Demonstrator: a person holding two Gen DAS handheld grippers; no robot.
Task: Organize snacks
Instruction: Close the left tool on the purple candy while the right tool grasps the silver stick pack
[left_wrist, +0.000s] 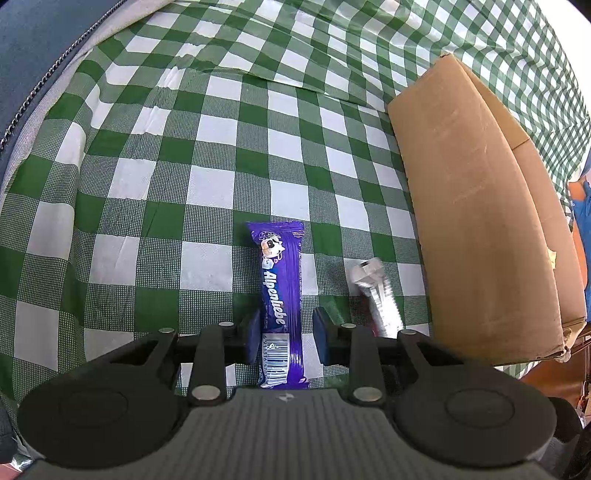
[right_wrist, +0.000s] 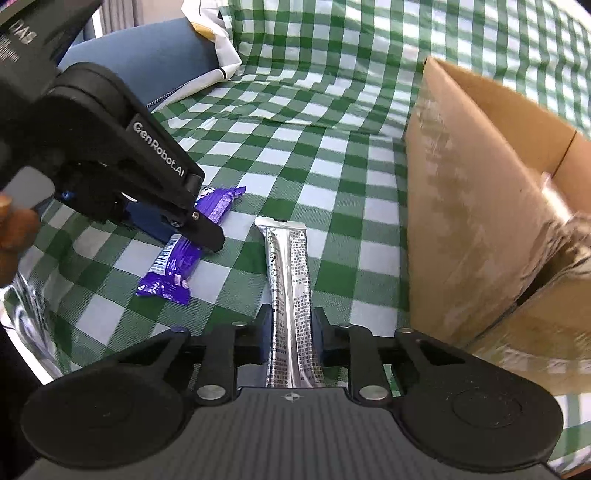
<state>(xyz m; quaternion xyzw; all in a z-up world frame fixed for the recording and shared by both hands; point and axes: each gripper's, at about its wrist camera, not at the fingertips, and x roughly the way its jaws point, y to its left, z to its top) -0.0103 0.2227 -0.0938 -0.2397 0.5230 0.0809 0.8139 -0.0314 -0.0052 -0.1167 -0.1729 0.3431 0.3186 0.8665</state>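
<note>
both tools straddling a snack each, box waiting to the right

the left tool (left_wrist: 285, 338) straddles the purple alpenliebe candy stick (left_wrist: 281, 306), which lies flat on the checked table (left_wrist: 155, 184); one pad touches its edge, the other stands clear, so it is not yet clenched. the right tool (right_wrist: 291, 334) has its pads pressed against the sides of the silver sachet stick (right_wrist: 291, 291) and appears to be grasping it near its close end. the open cardboard box (right_wrist: 480, 206) stands just right of both tools. to do this well, close squarely across each pack's width, lift straight off the cloth without dragging it, and keep the two tools apart while carrying toward the box.
</note>
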